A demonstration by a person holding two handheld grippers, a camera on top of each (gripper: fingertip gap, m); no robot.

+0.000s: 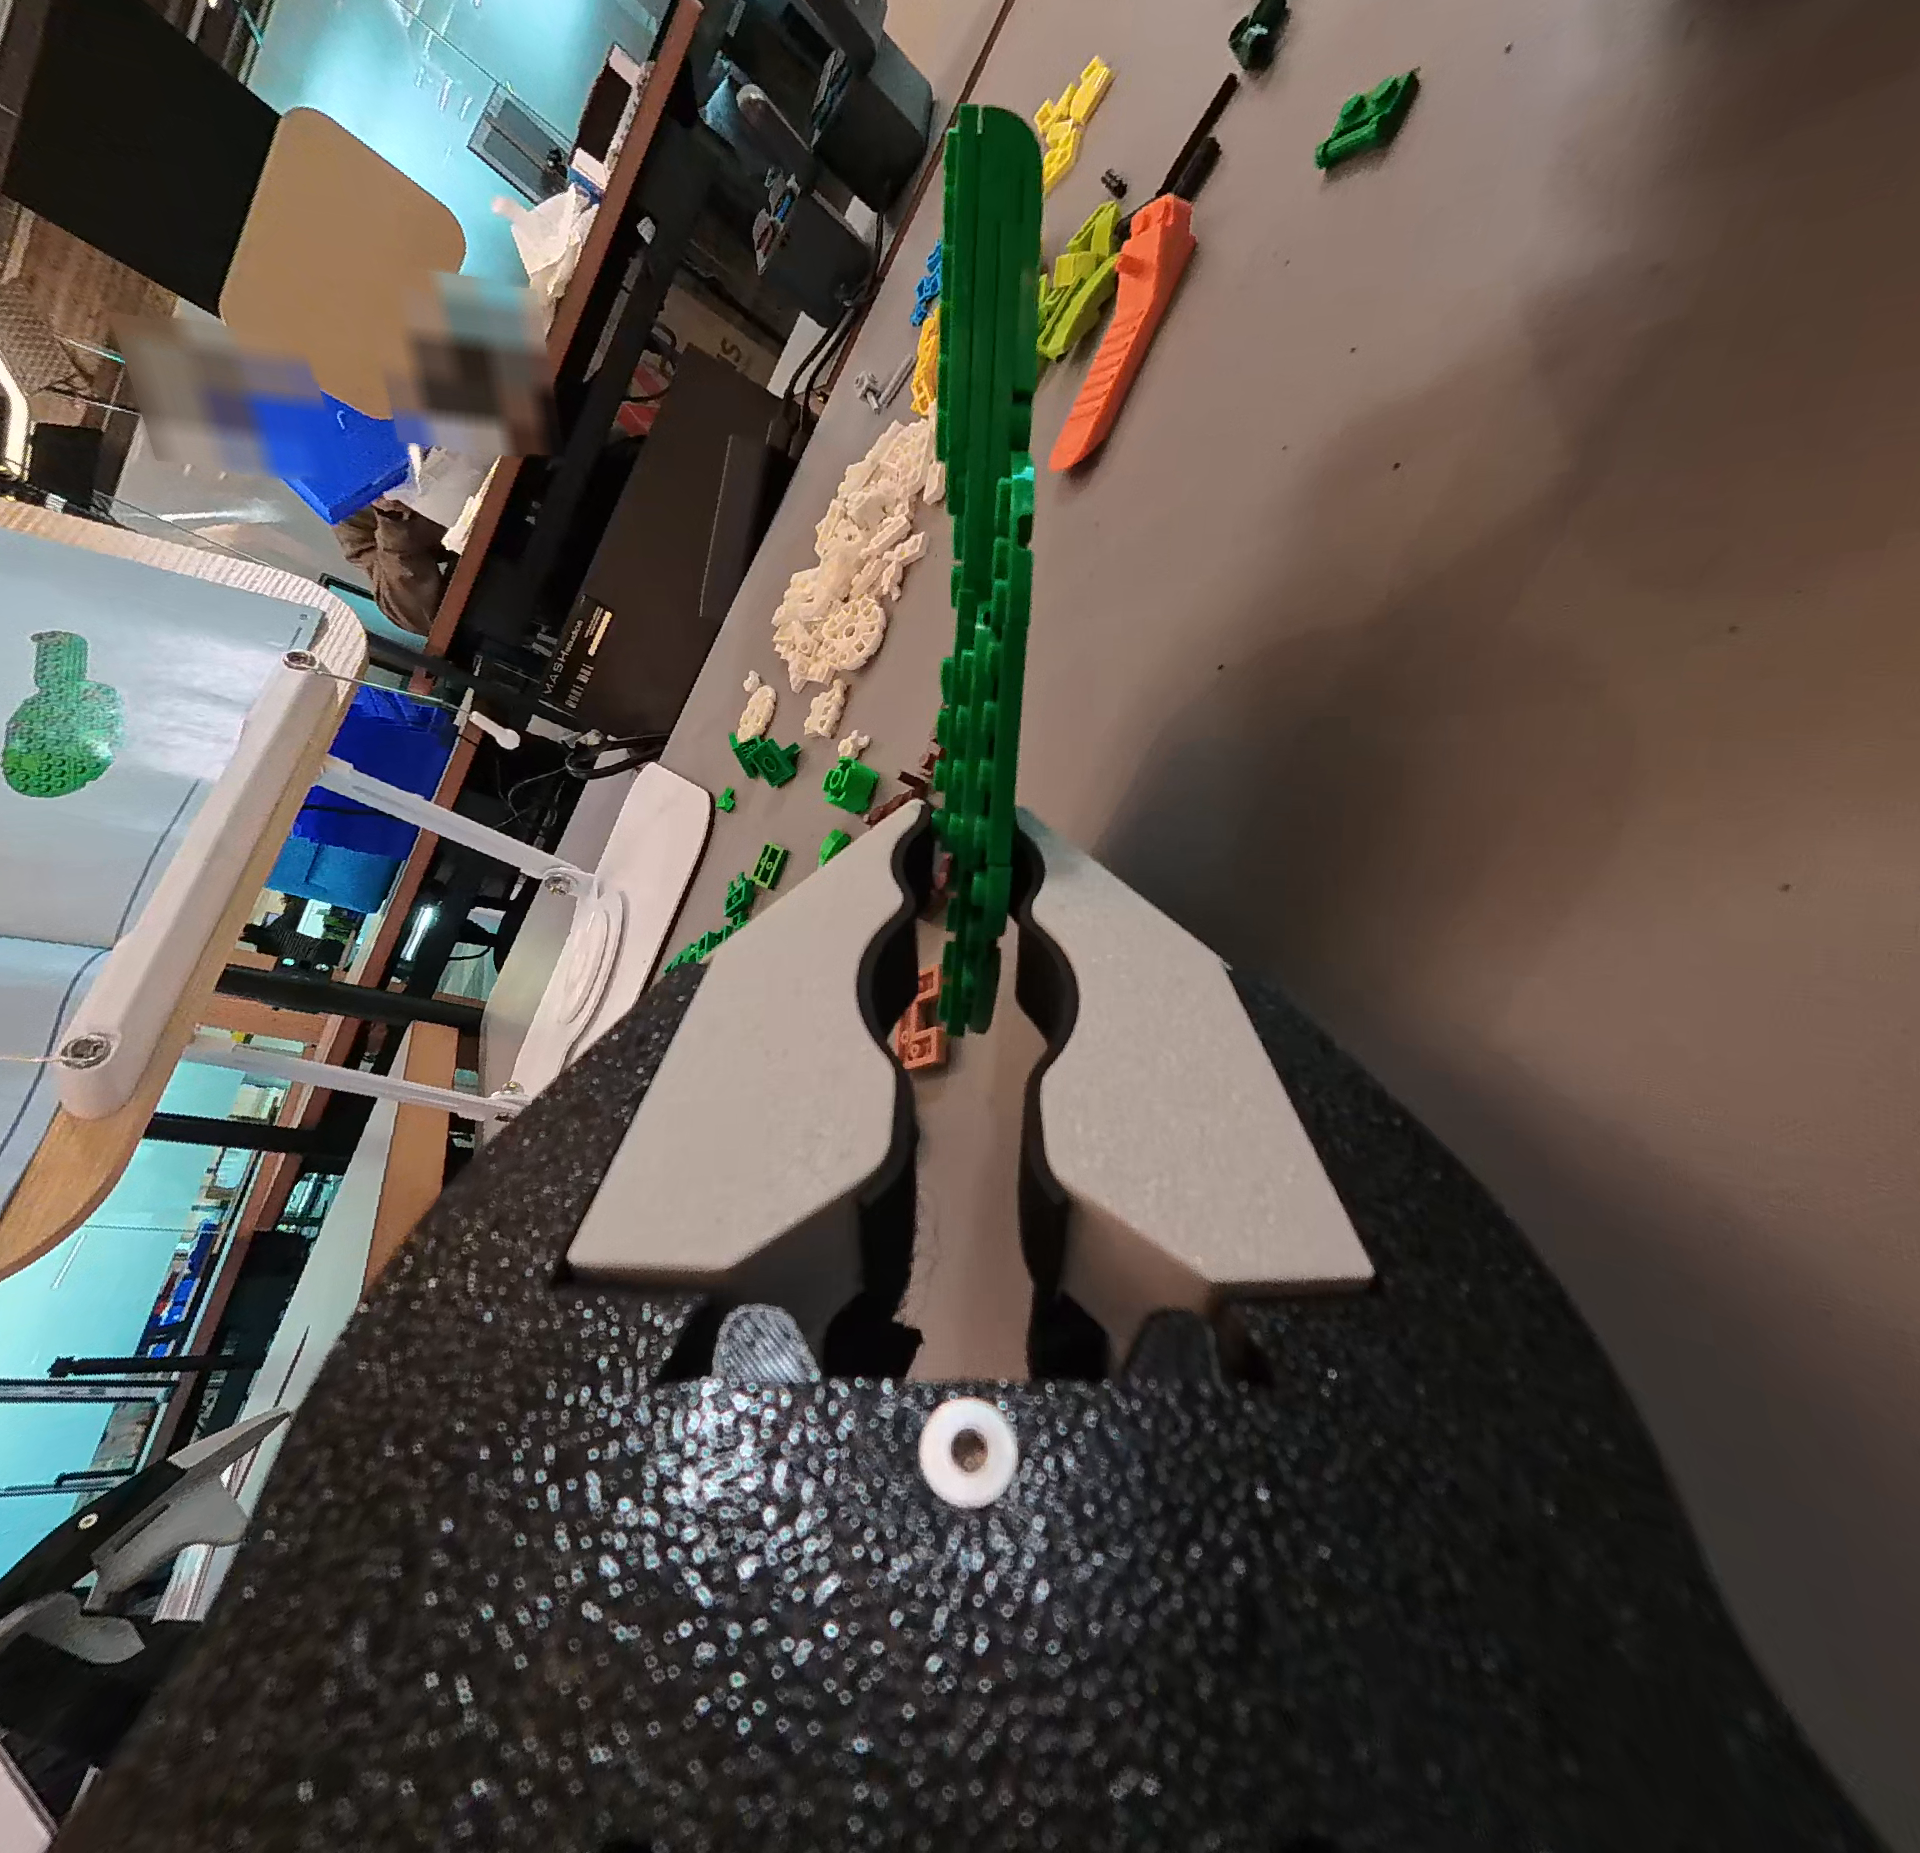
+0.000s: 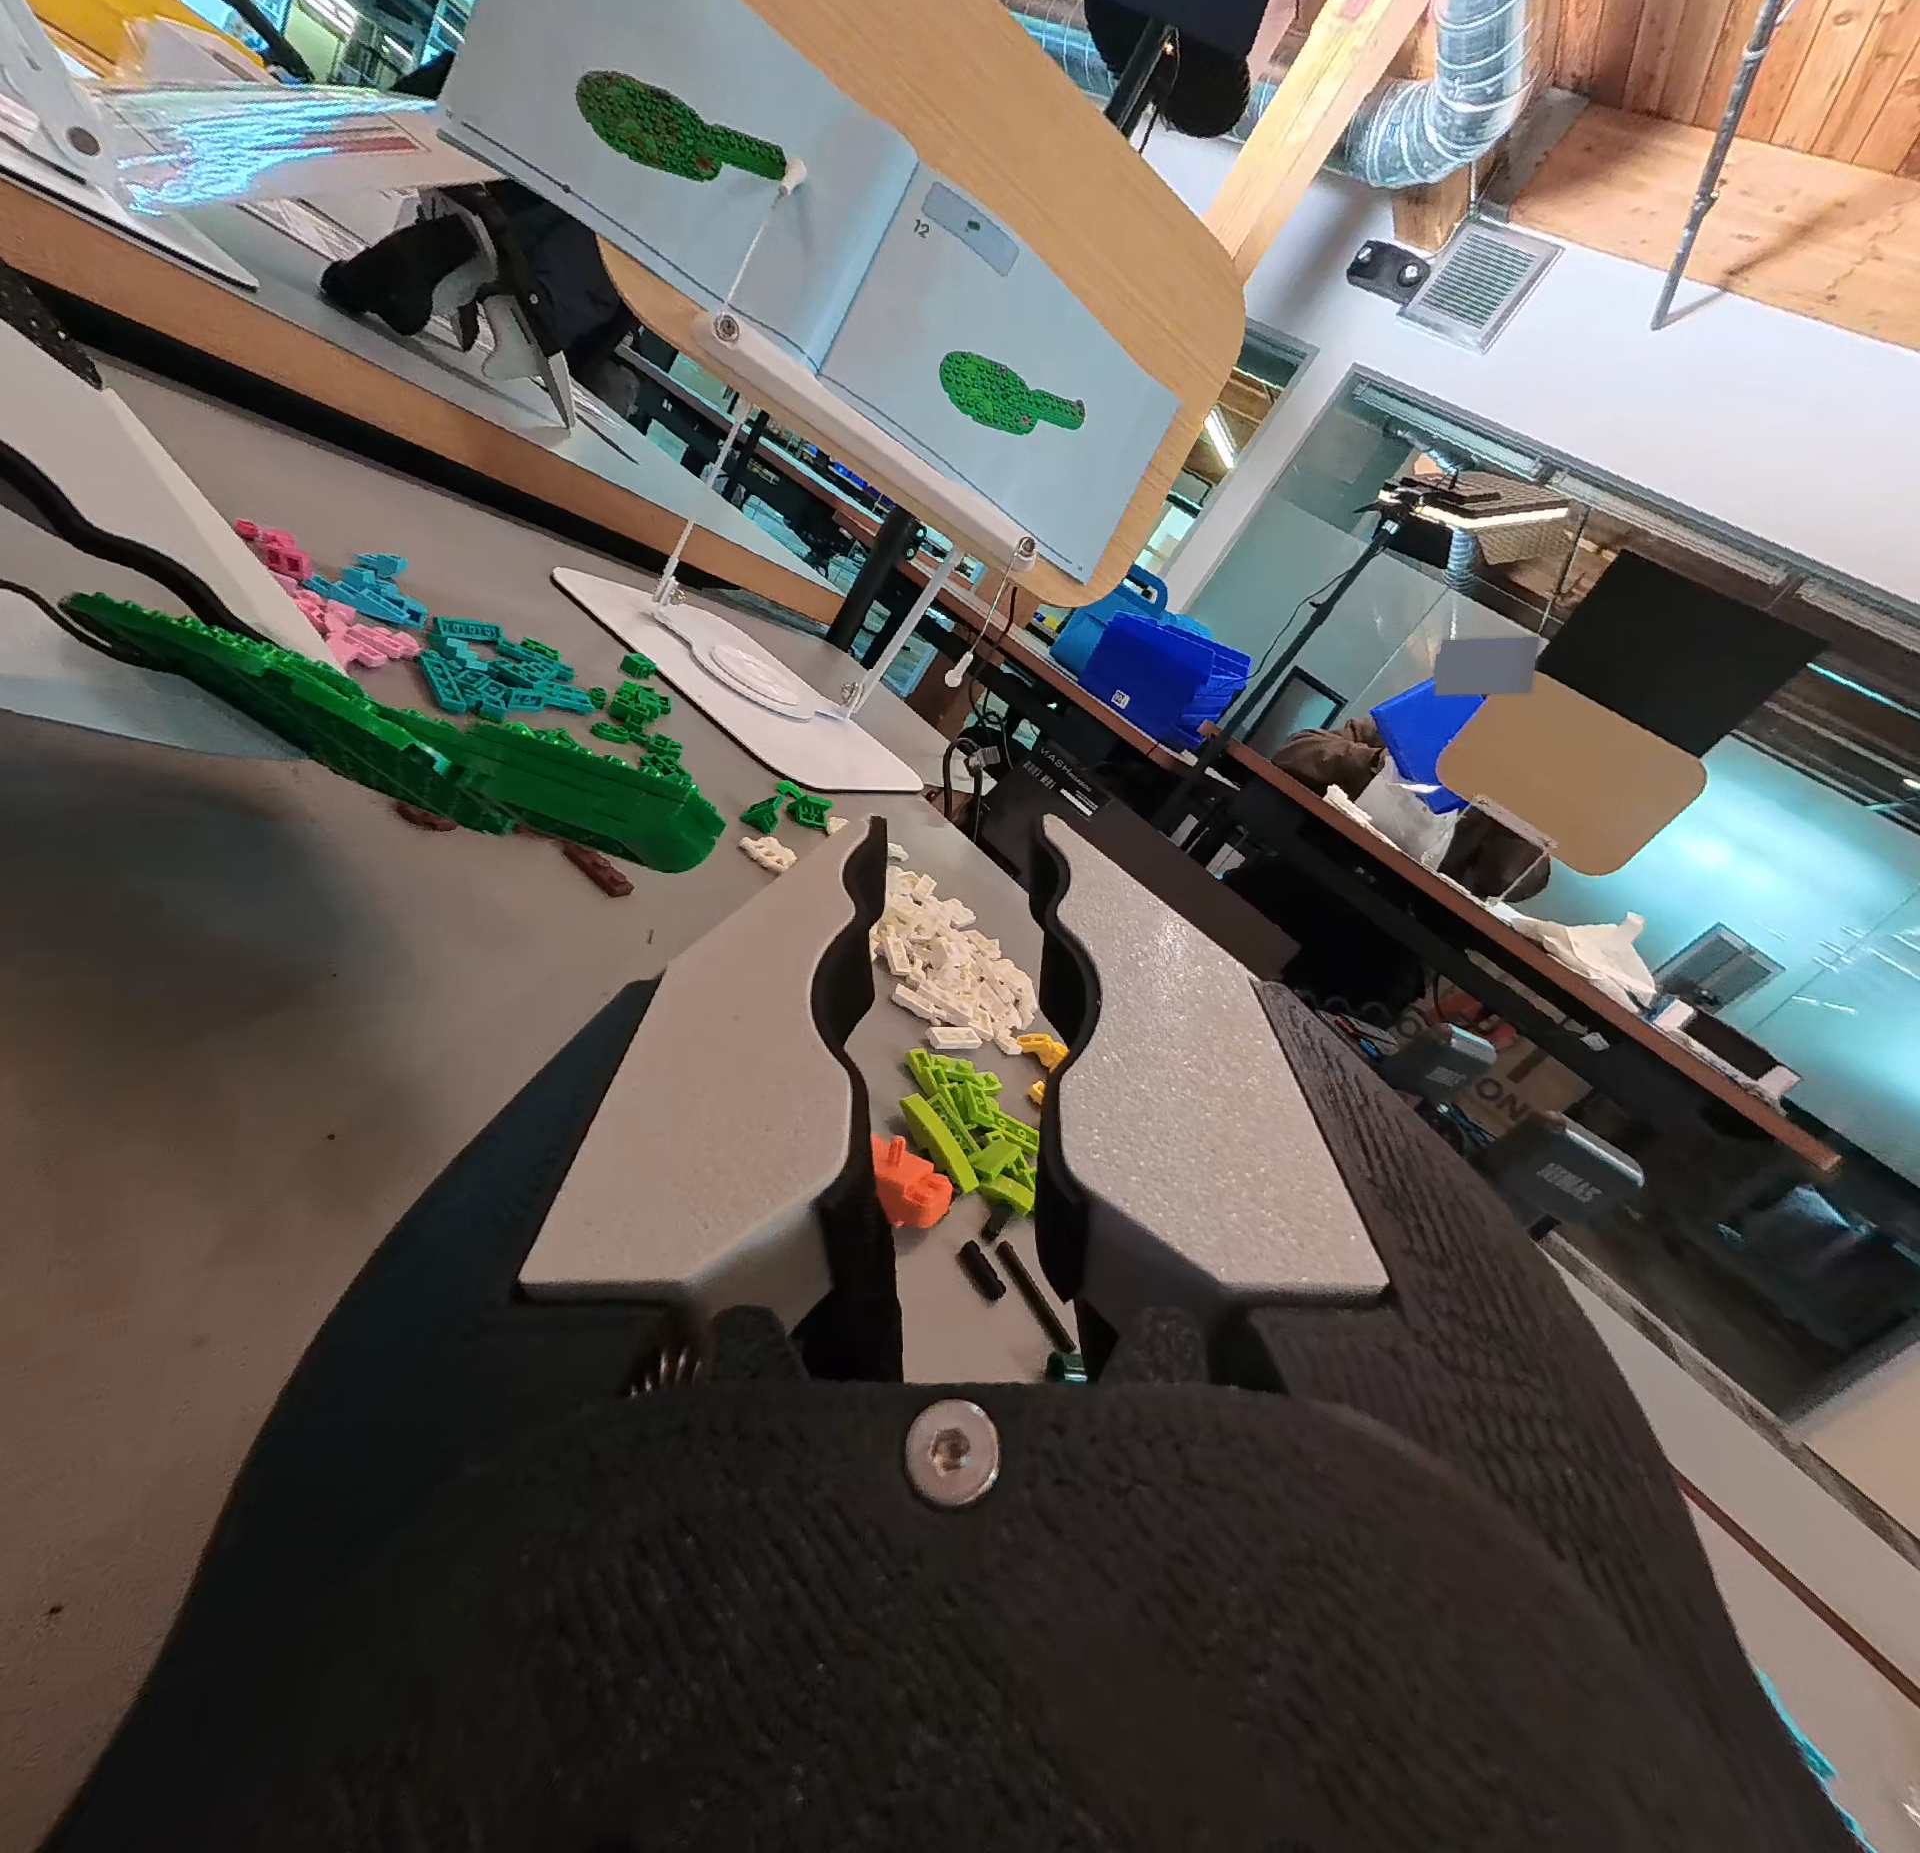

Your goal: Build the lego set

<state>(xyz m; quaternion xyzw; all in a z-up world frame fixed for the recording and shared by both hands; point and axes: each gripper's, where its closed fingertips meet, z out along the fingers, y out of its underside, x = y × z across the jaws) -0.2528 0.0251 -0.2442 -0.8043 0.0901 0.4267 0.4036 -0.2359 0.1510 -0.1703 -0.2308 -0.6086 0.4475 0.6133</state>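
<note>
The left gripper (image 1: 977, 858) is clamped on the edge of a long green brick plate (image 1: 987, 515), layered and round-ended, above the grey table (image 1: 1455, 660). Only the right wrist view shows pink bricks (image 2: 332, 608) and teal bricks (image 2: 499, 671). The right gripper (image 2: 961, 847) hangs apart over white bricks (image 2: 956, 962), holding nothing.

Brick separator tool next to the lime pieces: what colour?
Orange; clearest in the left wrist view, beside the lime pieces.
</note>
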